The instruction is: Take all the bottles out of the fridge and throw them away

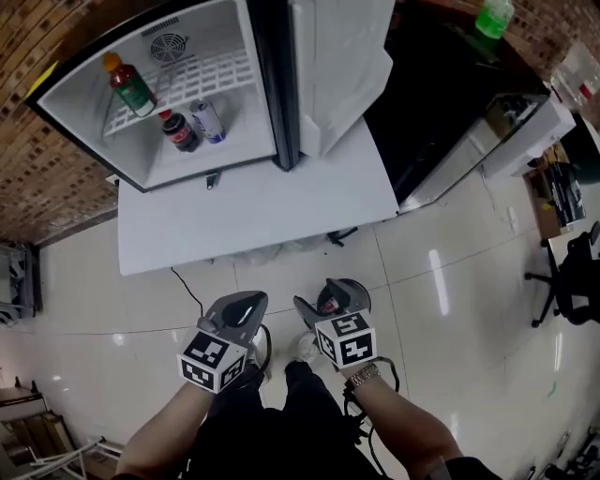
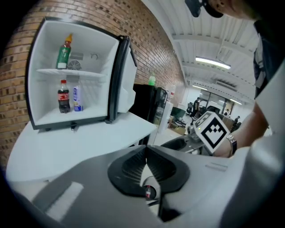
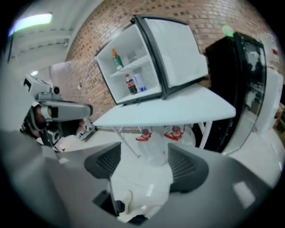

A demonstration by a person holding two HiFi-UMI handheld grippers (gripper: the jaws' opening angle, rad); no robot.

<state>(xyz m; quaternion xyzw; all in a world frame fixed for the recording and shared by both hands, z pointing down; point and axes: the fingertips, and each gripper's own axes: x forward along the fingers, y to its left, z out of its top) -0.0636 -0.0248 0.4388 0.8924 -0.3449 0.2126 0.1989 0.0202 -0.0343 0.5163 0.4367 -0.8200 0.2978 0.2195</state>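
the open fridge (image 1: 211, 28) on the tabletop (image 1: 253, 211) holds a green bottle (image 1: 129, 84) on its shelf. a cola bottle (image 1: 178, 130) and a small blue-white container (image 1: 208, 121) stand side by side on its floor. left gripper (image 2: 145, 149): jaws together, empty. right gripper (image 3: 144, 151): jaws wide apart, gripping nothing.
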